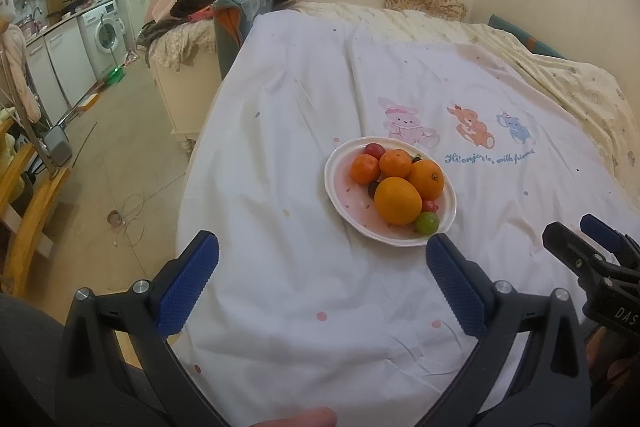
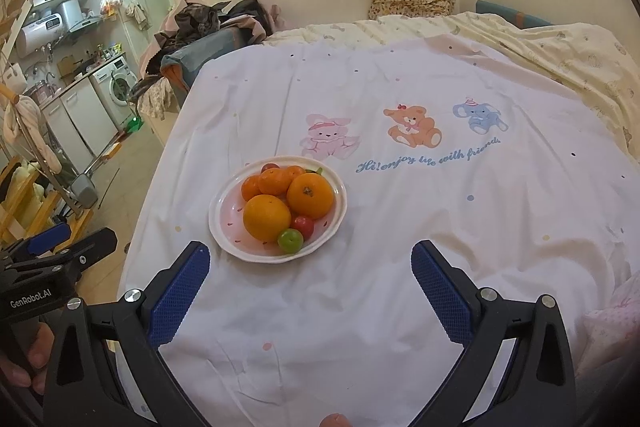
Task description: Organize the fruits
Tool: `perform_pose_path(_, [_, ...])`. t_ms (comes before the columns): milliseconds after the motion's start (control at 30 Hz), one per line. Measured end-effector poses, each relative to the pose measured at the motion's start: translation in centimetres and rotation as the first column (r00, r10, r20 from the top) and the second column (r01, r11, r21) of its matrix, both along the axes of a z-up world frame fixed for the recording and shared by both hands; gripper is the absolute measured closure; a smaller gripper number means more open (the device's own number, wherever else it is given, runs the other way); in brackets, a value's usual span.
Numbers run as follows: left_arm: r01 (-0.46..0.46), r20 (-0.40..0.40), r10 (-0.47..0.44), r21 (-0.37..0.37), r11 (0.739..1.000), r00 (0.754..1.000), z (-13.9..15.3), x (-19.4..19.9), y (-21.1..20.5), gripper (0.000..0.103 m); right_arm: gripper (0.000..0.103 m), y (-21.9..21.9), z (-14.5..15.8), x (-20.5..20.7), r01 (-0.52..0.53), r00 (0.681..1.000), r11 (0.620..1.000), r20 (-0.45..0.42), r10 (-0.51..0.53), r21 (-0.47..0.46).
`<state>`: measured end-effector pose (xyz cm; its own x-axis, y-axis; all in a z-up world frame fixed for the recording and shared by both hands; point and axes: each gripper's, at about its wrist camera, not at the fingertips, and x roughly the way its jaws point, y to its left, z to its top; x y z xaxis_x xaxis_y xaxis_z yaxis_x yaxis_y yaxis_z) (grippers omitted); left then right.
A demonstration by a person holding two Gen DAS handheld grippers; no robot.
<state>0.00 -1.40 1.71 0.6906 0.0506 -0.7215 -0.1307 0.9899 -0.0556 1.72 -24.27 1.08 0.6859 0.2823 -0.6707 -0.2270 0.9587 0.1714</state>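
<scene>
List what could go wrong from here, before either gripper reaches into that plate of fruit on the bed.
1. The plate sits on a soft, wrinkled sheet, so pressing on it may tip it.
2. The fruit is heaped: lifting the front orange could send the green fruit or the red one rolling off.
3. The plate lies near the bed's left edge; loose fruit could drop to the floor.
</scene>
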Motion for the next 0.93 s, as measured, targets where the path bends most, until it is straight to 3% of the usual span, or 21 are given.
perform_pose_path(933, [-0.004,-0.002,0.004,0.008,1.000,1.000,-0.23,-0.04,-0.06,0.001,0.000,-0.66,0.12,0.08,0.017,1.000,1.000,-0.010,-0.017,-0.005])
